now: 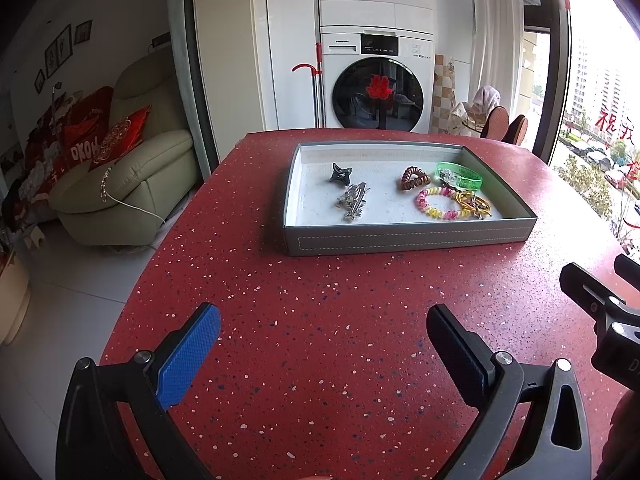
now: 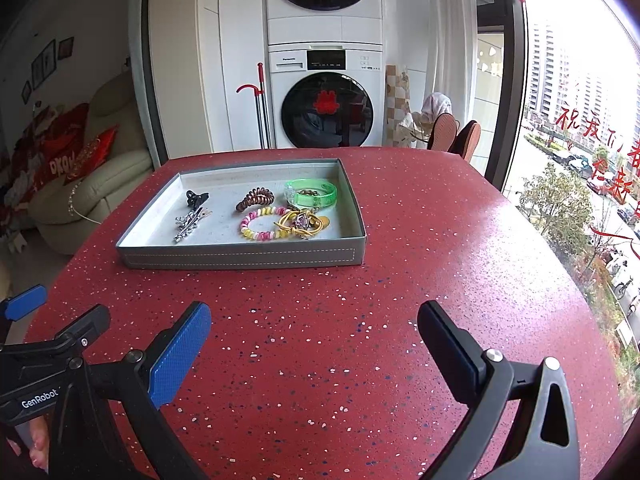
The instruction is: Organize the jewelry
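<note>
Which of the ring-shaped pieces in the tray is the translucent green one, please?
The green bangle at the far right corner of the tray. It is smooth, unlike the brown coil tie and pink-yellow coil bracelet.

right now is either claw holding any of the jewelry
No. The left claw and right claw are both open and empty above the table.

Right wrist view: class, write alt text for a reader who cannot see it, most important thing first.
A grey tray on a red speckled table holds hair clips on its left and coil hair ties, a green bangle and a yellow cord piece on its right. The right gripper hangs open and empty in front of the tray.
</note>
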